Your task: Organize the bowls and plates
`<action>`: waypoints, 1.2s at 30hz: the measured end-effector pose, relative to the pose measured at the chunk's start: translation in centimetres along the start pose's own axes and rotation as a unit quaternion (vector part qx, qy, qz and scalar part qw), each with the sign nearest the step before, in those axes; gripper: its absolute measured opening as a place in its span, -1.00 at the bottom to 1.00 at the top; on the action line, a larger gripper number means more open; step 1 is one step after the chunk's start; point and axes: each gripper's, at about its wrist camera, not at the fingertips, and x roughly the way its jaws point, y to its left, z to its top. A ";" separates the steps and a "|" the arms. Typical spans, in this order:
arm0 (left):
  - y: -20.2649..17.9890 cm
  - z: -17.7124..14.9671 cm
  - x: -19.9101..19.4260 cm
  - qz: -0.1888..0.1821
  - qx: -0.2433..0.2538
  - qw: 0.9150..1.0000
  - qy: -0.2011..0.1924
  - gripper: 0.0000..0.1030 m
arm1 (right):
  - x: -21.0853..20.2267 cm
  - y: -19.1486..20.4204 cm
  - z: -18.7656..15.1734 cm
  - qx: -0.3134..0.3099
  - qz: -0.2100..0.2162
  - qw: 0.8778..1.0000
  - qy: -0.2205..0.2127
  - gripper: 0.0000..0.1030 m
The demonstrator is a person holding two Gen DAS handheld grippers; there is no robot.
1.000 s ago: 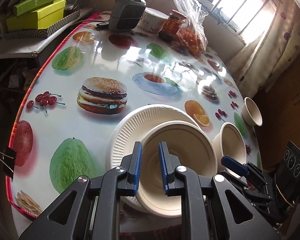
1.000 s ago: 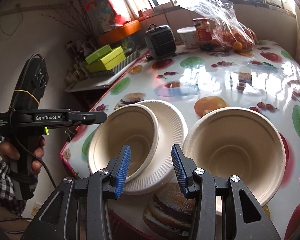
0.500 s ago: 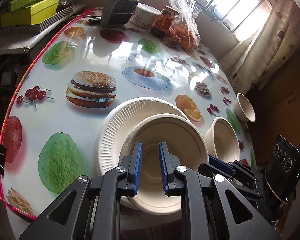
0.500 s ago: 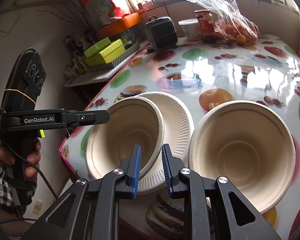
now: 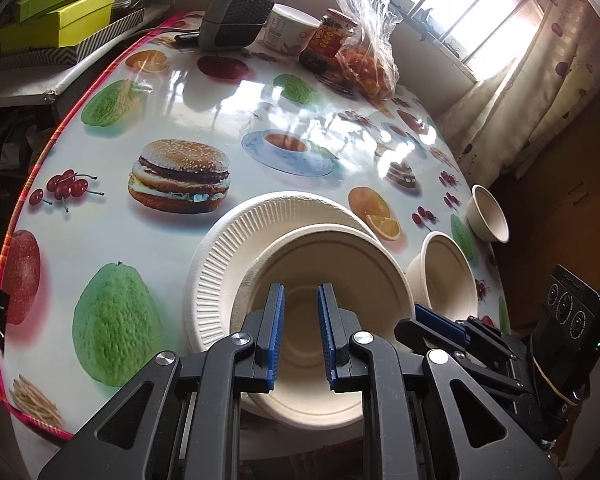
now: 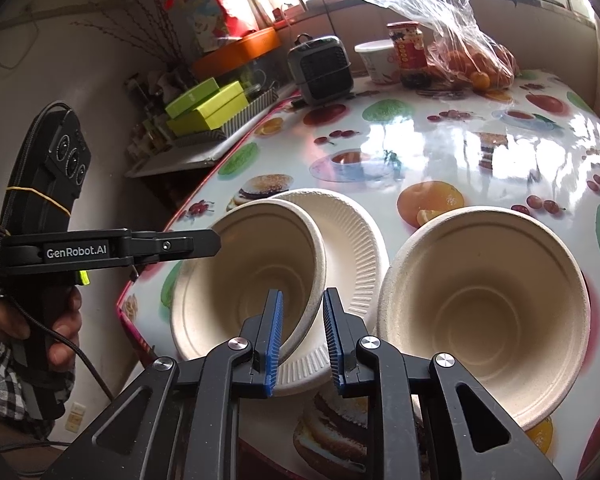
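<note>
Has just closed the right fingers [image 6: 274, 336] onto the near rim of the tilted bowl [image 6: 252, 280] on the plate [image 6: 352, 248] at the counter's [image 6: 440, 160] near edge, holds the left fingers [image 5: 276, 332] nearly shut and empty above it, apparently ready to lift toward the second bowl [image 6: 488, 312] at right.

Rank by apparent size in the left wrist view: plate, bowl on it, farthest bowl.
Largest: plate and bowl look alike; the bowl is nearer, so I leave them unranked.
Smallest: farthest bowl, though distance shrinks it.
</note>
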 end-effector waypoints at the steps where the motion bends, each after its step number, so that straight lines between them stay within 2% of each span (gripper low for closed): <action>1: 0.1 0.0 -0.1 0.000 0.001 1.000 -0.002 -0.65 | 0.0 0.0 0.0 0.000 -0.001 1.000 -0.001 -0.60; 6: -0.7 -0.3 -0.6 0.045 0.022 0.998 -0.025 -0.65 | -0.6 0.0 0.2 -0.001 -0.014 1.000 -0.015 -0.60; 9: -1.0 -0.4 -0.7 0.059 0.027 0.997 -0.034 -0.64 | -1.1 -0.1 0.3 0.001 -0.023 0.999 -0.024 -0.60; 12: -1.1 -0.5 -0.7 0.063 0.030 0.997 -0.036 -0.46 | -1.0 -0.3 0.3 0.004 -0.028 0.999 -0.022 -0.59; 22: -0.8 -0.5 -1.0 0.074 0.026 0.996 -0.044 -0.44 | -1.0 0.2 0.1 0.002 -0.029 0.999 -0.021 -0.58; 25: -0.9 -0.6 -1.0 0.078 0.034 0.995 -0.047 -0.43 | -0.9 0.2 0.2 0.004 -0.030 0.999 -0.016 -0.52; 29: 0.2 -0.9 -0.6 0.089 0.016 0.995 -0.038 -0.40 | -0.7 0.0 -0.1 0.009 -0.034 0.999 -0.013 -0.47; 32: 0.7 -1.1 -0.4 0.083 0.007 0.996 -0.032 -0.40 | -0.4 0.0 -0.2 0.010 -0.035 0.999 -0.007 -0.47; 36: 0.8 -1.3 0.0 0.046 0.000 0.999 -0.018 -0.40 | 0.1 0.4 -0.2 0.004 -0.018 1.000 0.003 -0.47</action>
